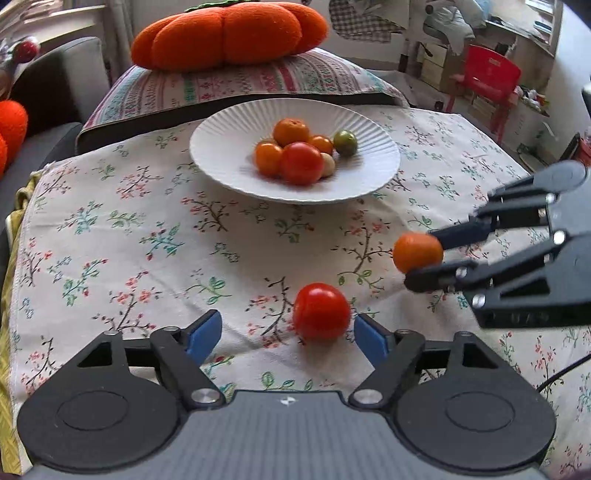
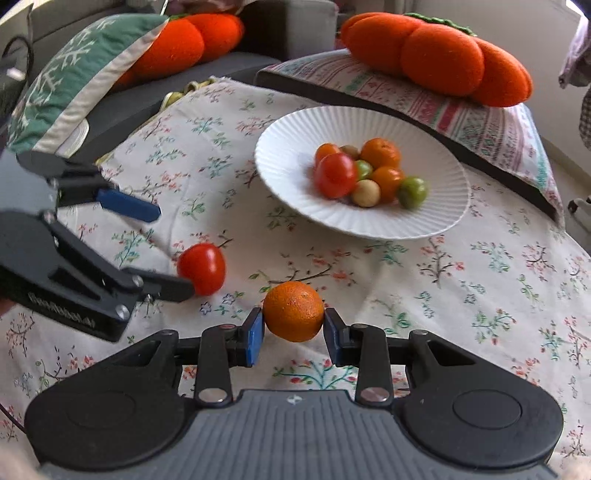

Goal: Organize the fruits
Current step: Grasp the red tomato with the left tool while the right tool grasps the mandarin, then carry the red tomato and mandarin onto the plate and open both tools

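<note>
Fingers of the right gripper [image 2: 293, 320] clamp the orange [image 2: 293, 311] — left gripper [image 1: 288, 334] gapes around the tomato [image 1: 320, 311], pads not pressing

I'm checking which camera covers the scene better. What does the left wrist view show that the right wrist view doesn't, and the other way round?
Only the left wrist view: a red chair and cluttered shelves at the back.

Only the right wrist view: a green cushion on the sofa, and the blue pads pressing both sides of the orange.

Both: the white plate of fruit, the loose tomato between the left gripper fingers, the right gripper holding the orange, the plush pumpkin and the floral cloth.
</note>
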{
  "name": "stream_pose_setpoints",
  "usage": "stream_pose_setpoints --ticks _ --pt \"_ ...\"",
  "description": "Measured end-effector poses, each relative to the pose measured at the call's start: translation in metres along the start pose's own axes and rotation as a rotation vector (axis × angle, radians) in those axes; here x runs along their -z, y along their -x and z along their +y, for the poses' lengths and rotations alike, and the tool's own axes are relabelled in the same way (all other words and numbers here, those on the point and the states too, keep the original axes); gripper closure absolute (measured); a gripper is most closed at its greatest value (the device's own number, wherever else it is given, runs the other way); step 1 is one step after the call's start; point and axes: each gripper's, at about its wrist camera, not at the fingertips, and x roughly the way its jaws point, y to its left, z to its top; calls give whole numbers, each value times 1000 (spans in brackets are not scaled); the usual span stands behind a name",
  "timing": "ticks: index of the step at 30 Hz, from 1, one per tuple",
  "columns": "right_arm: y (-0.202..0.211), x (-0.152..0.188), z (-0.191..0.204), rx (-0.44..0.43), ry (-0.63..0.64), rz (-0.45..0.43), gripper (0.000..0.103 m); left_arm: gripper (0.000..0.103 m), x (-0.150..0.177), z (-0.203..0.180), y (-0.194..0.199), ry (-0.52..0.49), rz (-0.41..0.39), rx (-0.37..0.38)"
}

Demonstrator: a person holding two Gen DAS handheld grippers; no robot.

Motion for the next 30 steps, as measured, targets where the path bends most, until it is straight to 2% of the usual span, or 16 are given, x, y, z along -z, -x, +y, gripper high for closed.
stream_pose_setpoints --ticks 3,6,7,8,10,21,30 --pt "4 -3 -6 9 -23 -10 72 45 -1 -8 -5 -27 -2 -3" --pt "7 -4 -13 15 -45 -17 72 62 0 -16 -13 -60 4 -15" --pt "7 -4 -14 16 -51 -20 72 73 1 -19 -17 -77 11 -26" --pt "8 -4 -15 17 -55 -21 72 79 2 -21 -18 -85 15 -30" --pt "8 -3 -15 16 -56 -19 72 85 1 -24 -18 -95 4 -34" --pt "17 -11 -21 12 -85 -57 72 85 -9 -19 -7 -75 -39 -70" --pt "21 -23 -37 45 -131 -97 72 85 -36 -6 3 -33 -116 -75"
